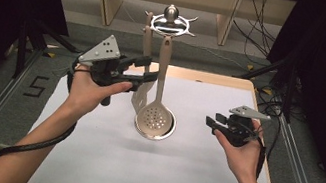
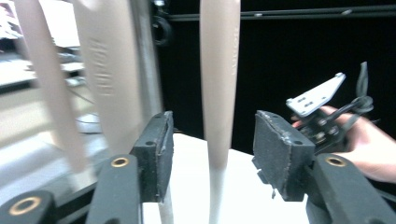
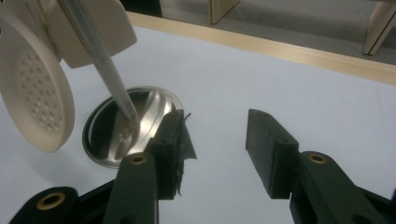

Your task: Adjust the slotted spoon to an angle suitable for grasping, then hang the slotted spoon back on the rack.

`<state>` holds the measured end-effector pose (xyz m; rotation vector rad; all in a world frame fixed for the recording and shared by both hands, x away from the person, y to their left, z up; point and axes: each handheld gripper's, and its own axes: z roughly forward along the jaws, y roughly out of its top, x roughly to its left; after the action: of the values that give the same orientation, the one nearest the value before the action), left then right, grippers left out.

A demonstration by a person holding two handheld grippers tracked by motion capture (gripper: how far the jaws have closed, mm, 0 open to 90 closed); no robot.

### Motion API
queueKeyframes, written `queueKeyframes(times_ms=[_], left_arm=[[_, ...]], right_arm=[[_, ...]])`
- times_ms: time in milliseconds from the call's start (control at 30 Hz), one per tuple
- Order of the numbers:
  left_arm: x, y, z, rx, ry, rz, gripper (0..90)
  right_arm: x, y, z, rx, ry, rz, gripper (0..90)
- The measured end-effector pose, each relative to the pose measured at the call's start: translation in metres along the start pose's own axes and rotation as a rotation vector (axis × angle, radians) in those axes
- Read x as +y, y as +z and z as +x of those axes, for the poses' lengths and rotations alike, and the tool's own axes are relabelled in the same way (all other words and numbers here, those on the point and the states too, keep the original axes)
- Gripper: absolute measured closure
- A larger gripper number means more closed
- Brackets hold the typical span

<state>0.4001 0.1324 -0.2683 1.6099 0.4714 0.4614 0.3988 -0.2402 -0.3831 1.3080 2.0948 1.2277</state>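
Skimmer [image 1: 155,119] is hanging from the rack [image 1: 170,22], its long handle dropping from the hook ring at the top and its perforated head hovering just above the round steel base [image 1: 169,128] on the white table [image 1: 176,175]. A second utensil, a spatula [image 1: 144,63], is hanging just behind it on the same rack. The left gripper [image 1: 150,70] is reaching in at mid-handle height, and in the left gripper view its jaws are standing wide open on either side of the skimmer handle [image 2: 218,88], with the pads [image 2: 280,149] not yet touching it, so it is holding nothing. The right gripper [image 1: 213,121] is waiting low and off to the side, near the base but apart from it; in the right gripper view its jaws are also gaping and empty, pointing toward the base [image 3: 149,116] and the skimmer head [image 3: 35,102]. The step in hand looks like the approach for taking the skimmer off the rack. The next move probably calls for the left jaws closing squarely on the handle, then lifting it upward far enough to clear the hook without knocking the spatula or tipping the rack, which the right gripper may need to steady.
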Motion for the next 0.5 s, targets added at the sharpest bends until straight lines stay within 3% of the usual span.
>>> queueKeyframes(times_ms=[33,67,200,233,367,400,433,500], left_arm=[[0.001,-0.005,0.0,0.01,0.003,-0.008,46.2],[0.002,-0.009,-0.001,0.019,0.007,-0.016,46.0],[0.005,-0.023,0.0,0.058,0.013,-0.038,46.2],[0.006,-0.026,0.001,0.07,0.018,-0.039,46.2],[0.005,-0.036,0.004,0.11,0.002,-0.062,46.6],[0.004,-0.038,0.005,0.117,-0.001,-0.068,46.6],[0.003,-0.039,0.005,0.123,-0.003,-0.068,46.6],[0.0,-0.043,0.005,0.131,-0.007,-0.07,46.4]], right_arm=[[0.0,0.0,-0.004,0.004,-0.017,-0.02,57.8],[0.0,-0.002,-0.005,0.0,0.012,-0.006,57.8],[0.001,-0.007,-0.012,-0.018,0.021,-0.024,57.8],[0.001,-0.006,-0.014,-0.025,0.002,-0.049,57.8],[0.004,-0.012,-0.018,-0.048,0.007,-0.043,57.8],[0.005,-0.011,-0.019,-0.034,0.01,-0.058,57.8],[0.005,-0.012,-0.016,-0.05,0.045,-0.058,57.8],[0.008,-0.012,-0.017,-0.04,0.024,-0.061,57.8]])
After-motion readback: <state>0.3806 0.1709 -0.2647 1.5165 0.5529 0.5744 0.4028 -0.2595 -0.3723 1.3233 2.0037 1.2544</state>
